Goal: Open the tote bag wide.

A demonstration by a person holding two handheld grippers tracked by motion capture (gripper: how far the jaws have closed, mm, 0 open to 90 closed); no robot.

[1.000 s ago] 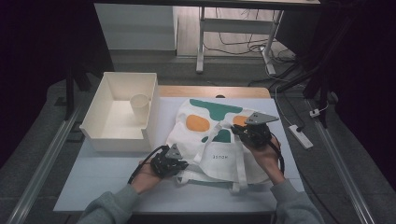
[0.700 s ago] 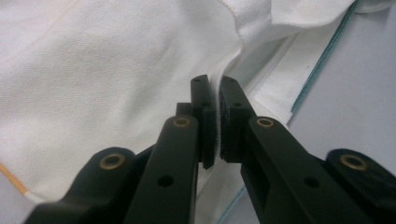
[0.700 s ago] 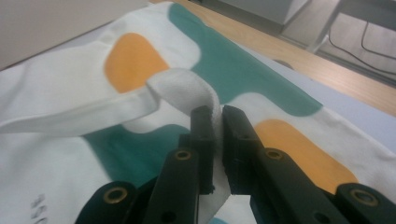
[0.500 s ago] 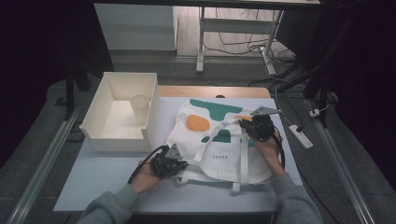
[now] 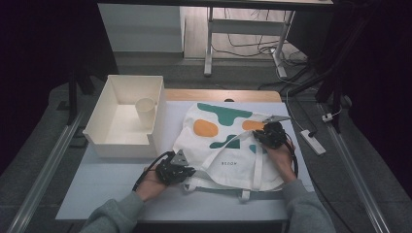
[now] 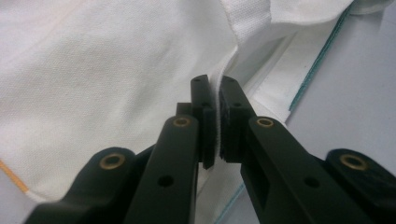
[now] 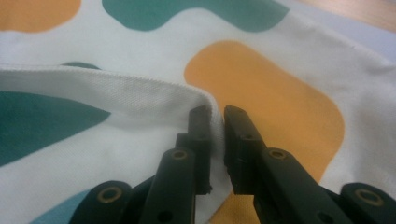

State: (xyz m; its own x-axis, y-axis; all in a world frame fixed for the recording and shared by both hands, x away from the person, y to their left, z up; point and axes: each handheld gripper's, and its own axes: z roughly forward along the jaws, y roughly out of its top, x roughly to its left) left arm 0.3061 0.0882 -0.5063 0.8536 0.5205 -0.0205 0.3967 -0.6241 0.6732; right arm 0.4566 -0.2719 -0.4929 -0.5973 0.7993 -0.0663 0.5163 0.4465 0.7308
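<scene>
Setting: a pale grey table (image 5: 111,194) in a dark room, desk legs and cables on the floor at the top of the high view. We log a white open bin (image 5: 127,116) at centre left of that view, with a paper cup (image 5: 145,111) standing in its far right corner.

Item: a white canvas tote bag (image 5: 228,145), lying flat at centre right of the high view, printed with teal and orange blobs and a small line of lettering too fine to read. Its webbing handles (image 5: 256,167) trail toward the bottom edge; one handle arcs loosely across the printed face.

Left gripper (image 6: 218,116): at lower centre of the high view, on the bag's near left corner. In the left gripper view we see its jaws pressed together on a thin fold of the white cloth edge.

Right gripper (image 7: 218,122): at right of centre in the high view. In the right gripper view its jaws pinch the bend of a white webbing handle, over an orange patch.

Step, as we judge it: both corners are gripped, ready to fold or straighten the bag. The next move calls for lifting both hands evenly and keeping the cloth taut, so that neither pinch slips.
</scene>
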